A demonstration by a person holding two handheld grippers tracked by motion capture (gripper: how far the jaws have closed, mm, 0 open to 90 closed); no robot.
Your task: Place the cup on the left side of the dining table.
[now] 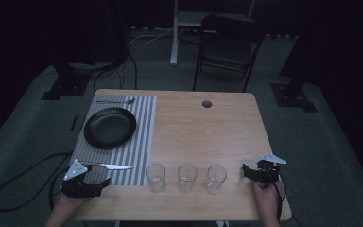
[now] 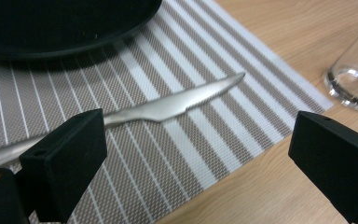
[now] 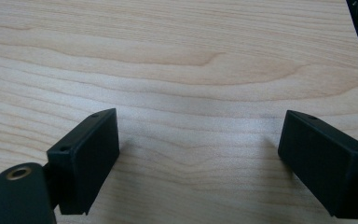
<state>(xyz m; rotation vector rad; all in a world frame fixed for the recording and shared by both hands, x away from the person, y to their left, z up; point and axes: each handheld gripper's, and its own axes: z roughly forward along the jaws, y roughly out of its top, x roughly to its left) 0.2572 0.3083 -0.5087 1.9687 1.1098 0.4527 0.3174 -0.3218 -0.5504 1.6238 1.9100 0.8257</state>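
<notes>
A black plate [image 1: 109, 127] rests on a striped placemat [image 1: 139, 135] at the table's left. A metal knife [image 1: 112, 166] lies along the mat's near edge, and a fork [image 1: 116, 101] lies at its far edge. Three clear glasses [image 1: 155, 177] [image 1: 187, 177] [image 1: 216, 178] stand in a row near the front edge. My left gripper [image 1: 103, 181] sits at the front left, open, with the knife [image 2: 168, 105] just ahead of its jaws and a glass base [image 2: 354, 81] to the right. My right gripper [image 1: 246, 172] rests open at the front right over bare wood.
The wooden table [image 1: 203, 137] has a round cable hole [image 1: 207, 103] near its far edge. A folding chair [image 1: 227, 42] and a white desk leg [image 1: 174, 33] stand behind it on grey carpet. Cables trail on the floor at left.
</notes>
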